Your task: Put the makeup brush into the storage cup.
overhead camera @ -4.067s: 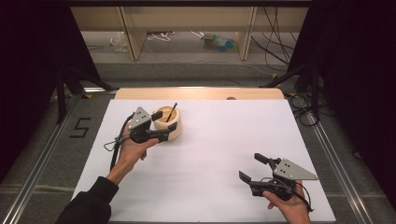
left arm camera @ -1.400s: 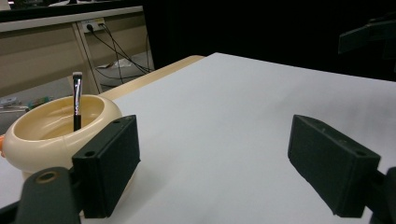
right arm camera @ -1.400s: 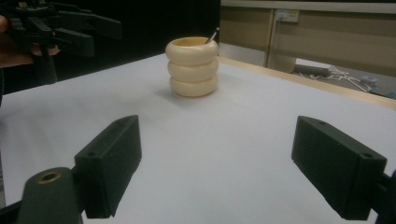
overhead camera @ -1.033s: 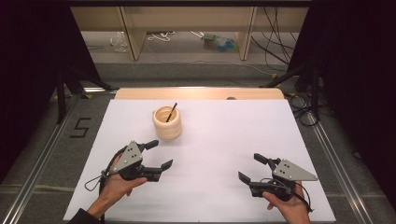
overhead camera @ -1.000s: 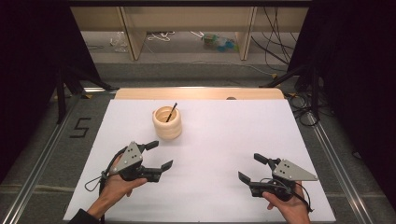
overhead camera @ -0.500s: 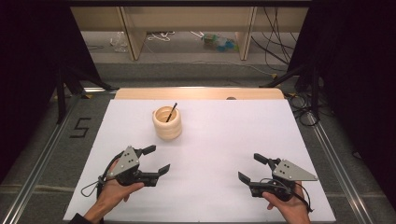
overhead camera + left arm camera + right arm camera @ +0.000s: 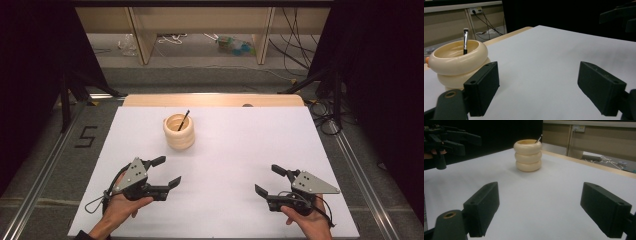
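A cream ringed holder [image 7: 179, 131] [image 7: 457, 63] [image 7: 528, 155] stands upright on the white table top [image 7: 240, 150], left of centre and toward the back. A thin black brush [image 7: 183, 120] [image 7: 465, 41] leans inside it, handle up. My left gripper [image 7: 167, 171] [image 7: 539, 90] hovers open near the front left, well short of the holder, nothing between its fingers. My right gripper [image 7: 270, 180] [image 7: 541, 211] is open at the front right, empty, facing the holder across the table. The left gripper [image 7: 446, 141] also shows at the far left of the right gripper view.
A wooden strip [image 7: 215, 100] runs along the table's back edge. Behind it stands shelving with cables and a bottle on the floor [image 7: 235, 45]. Metal rails [image 7: 45, 165] flank the table, with a "5" marked on the floor at the left.
My left gripper has drawn back from beside the holder to the front left of the table, and it is open and empty. The right gripper has stayed in place.
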